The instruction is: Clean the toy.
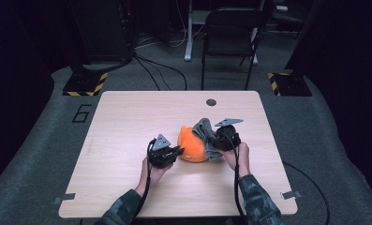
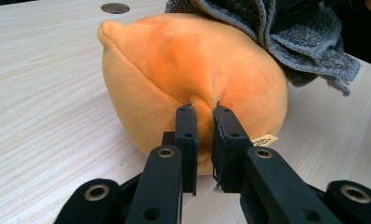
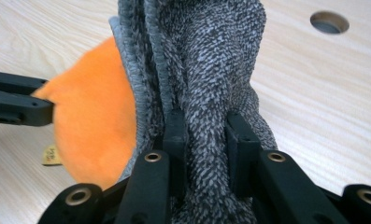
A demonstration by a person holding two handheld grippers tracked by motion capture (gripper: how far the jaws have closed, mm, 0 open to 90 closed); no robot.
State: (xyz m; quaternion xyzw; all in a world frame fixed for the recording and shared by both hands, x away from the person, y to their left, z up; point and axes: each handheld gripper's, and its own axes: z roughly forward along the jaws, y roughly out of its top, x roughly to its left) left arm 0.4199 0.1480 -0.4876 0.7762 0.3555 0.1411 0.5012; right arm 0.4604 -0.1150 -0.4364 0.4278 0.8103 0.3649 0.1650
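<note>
Both tongs clamped: plush (image 1: 192, 144), towel (image 1: 206, 132); table (image 1: 127, 122) mid-board.

a pale wood table (image 1: 127, 122) with a round hole (image 1: 211, 102) near its far edge stands on grey carpet (image 1: 38, 154). beyond it a dark folding chair (image 1: 230, 37) faces the table. two black bases with yellow-black stripes (image 1: 84, 84) sit far left and far right. cables (image 1: 160, 70) trail across the floor. the room around is dark.
</note>
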